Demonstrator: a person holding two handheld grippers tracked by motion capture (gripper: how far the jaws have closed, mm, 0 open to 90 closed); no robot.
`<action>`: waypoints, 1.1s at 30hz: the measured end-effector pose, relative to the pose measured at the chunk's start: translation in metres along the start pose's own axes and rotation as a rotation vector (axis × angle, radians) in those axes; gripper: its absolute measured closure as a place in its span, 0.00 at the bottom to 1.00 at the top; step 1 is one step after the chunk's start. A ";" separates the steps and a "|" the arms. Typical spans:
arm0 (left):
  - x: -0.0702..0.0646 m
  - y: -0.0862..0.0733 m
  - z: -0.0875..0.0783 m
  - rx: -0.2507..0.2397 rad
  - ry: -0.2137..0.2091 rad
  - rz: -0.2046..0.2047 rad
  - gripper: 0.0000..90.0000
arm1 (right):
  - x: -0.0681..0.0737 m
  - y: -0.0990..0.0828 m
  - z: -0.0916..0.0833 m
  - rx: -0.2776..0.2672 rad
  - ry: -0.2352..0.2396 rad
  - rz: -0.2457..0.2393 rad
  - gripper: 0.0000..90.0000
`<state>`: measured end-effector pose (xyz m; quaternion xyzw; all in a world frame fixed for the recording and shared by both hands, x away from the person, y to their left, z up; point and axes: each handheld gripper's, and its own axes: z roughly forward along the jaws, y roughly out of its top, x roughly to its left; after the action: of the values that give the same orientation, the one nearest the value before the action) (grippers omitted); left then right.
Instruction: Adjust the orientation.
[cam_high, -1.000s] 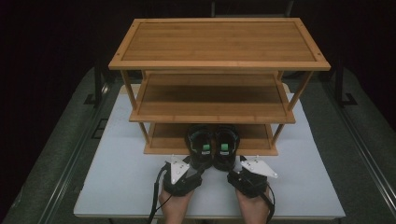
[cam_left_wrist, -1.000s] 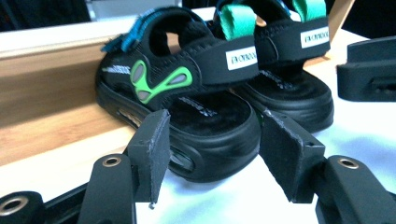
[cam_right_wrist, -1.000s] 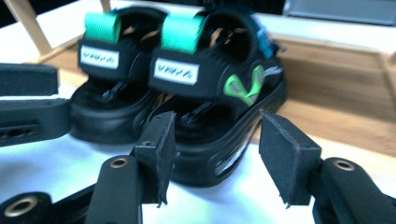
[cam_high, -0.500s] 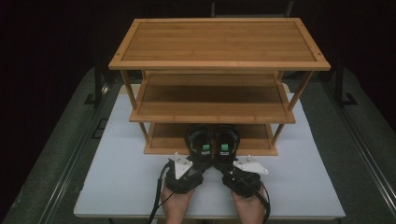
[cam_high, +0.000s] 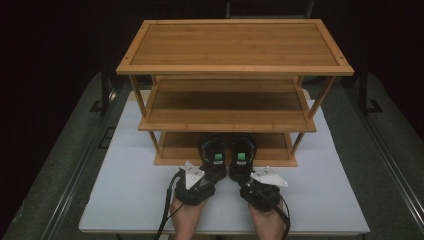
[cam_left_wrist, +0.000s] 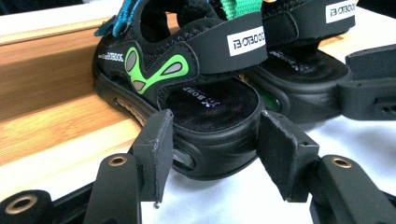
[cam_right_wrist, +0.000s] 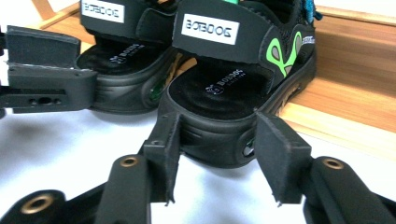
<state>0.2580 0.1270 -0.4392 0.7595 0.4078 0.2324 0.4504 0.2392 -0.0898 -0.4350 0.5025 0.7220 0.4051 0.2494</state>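
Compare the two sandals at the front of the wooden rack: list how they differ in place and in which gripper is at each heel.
The left sandal has the left gripper at its heel; the right sandal has the right gripper.
The left sandal's green side pattern faces left, the right sandal's faces right.
Shared: both are black with green trim, toes on the rack's bottom shelf, heels over the white table, each heel between fingers that have just been closing.
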 end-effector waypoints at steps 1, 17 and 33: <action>0.000 0.001 0.001 0.002 -0.001 0.002 0.50 | -0.001 0.000 0.001 0.002 0.002 0.003 0.58; 0.008 0.010 0.016 0.021 0.001 0.039 0.50 | -0.004 0.008 0.017 -0.001 -0.008 -0.009 0.58; 0.011 0.016 0.028 0.026 0.017 0.056 0.51 | -0.009 0.015 0.029 0.000 -0.021 -0.022 0.57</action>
<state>0.2906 0.1187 -0.4390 0.7743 0.3932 0.2462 0.4303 0.2726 -0.0858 -0.4393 0.4987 0.7248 0.3969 0.2615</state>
